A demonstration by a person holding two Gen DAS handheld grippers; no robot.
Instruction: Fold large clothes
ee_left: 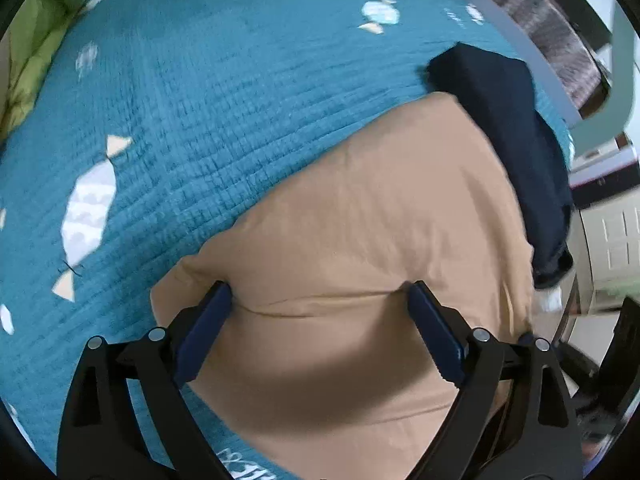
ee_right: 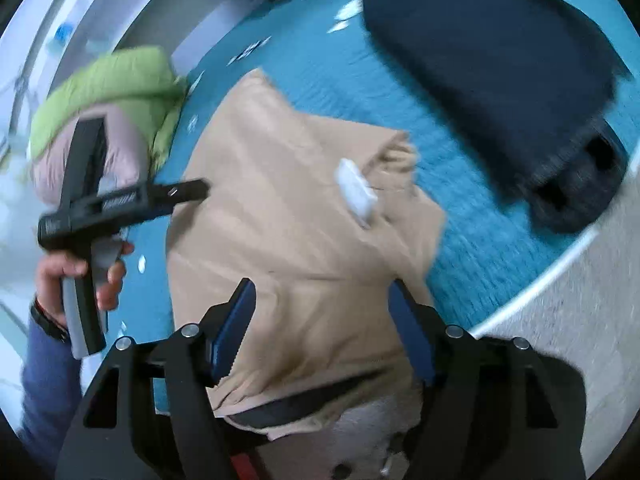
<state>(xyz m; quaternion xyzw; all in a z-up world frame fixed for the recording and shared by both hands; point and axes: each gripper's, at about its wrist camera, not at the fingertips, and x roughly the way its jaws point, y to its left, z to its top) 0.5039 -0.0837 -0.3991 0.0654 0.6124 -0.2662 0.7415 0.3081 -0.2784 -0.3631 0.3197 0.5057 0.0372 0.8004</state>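
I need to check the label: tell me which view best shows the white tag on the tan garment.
The right wrist view: the white tag lies in plain sight on the folded tan garment. The left wrist view shows that garment, but no tag.

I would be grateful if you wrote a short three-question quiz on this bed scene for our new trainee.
1. True or false: the left gripper is clamped shut on the tan garment.
2. Which colour is the folded garment lying beside the tan one: (a) red, (b) dark navy, (c) yellow?
3. What small white thing shows on the tan garment in the right wrist view?

Key: 1. False; its fingers stand wide apart. 2. b. 3. A label.
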